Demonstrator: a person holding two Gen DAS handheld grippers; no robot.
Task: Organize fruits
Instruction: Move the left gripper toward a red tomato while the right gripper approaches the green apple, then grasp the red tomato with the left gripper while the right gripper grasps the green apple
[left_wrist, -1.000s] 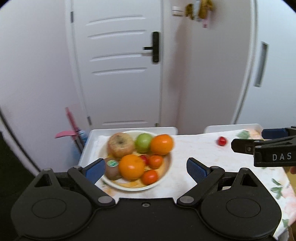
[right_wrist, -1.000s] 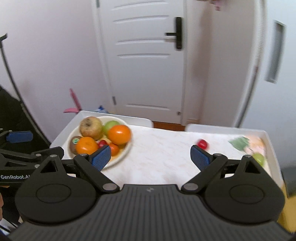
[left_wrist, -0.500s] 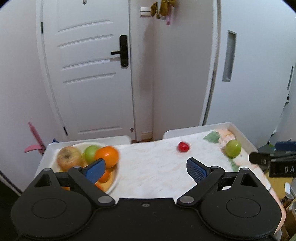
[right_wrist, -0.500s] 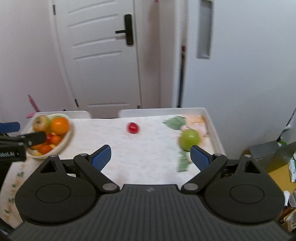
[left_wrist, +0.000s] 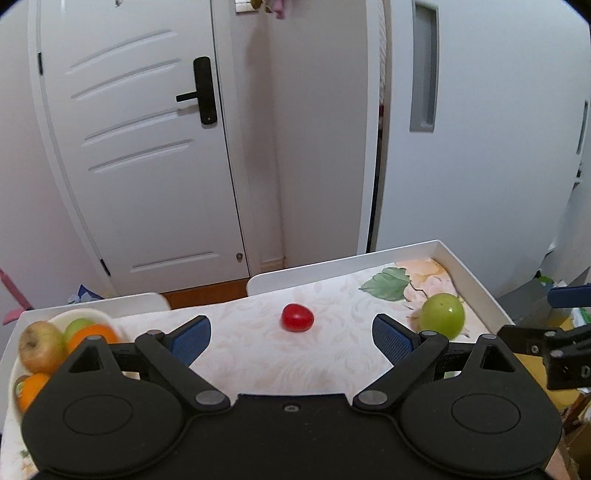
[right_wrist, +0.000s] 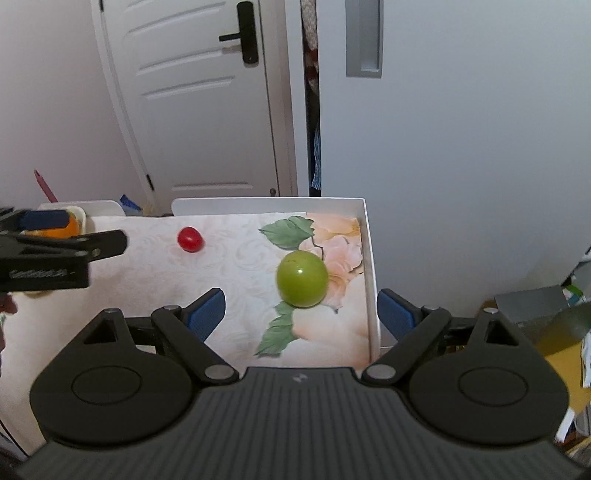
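Observation:
A small red tomato (left_wrist: 297, 317) lies on the floral tablecloth, just ahead of my open, empty left gripper (left_wrist: 291, 338); it also shows in the right wrist view (right_wrist: 190, 239). A green apple (right_wrist: 302, 279) sits near the table's right rim, just ahead of my open, empty right gripper (right_wrist: 301, 314); it also shows in the left wrist view (left_wrist: 442, 319). A white bowl (left_wrist: 83, 315) with an apple, oranges and other fruit stands at the table's left end.
The white table has a raised rim (right_wrist: 369, 251) along its far and right sides. A white door (left_wrist: 147, 147) and a white cabinet (left_wrist: 480, 147) stand behind it. The left gripper's body (right_wrist: 55, 254) shows at the left of the right wrist view.
Both grippers have swung right, away from the bowl. The tomato now lies ahead of the left gripper and the green apple ahead of the right one, closer. Both stay open.

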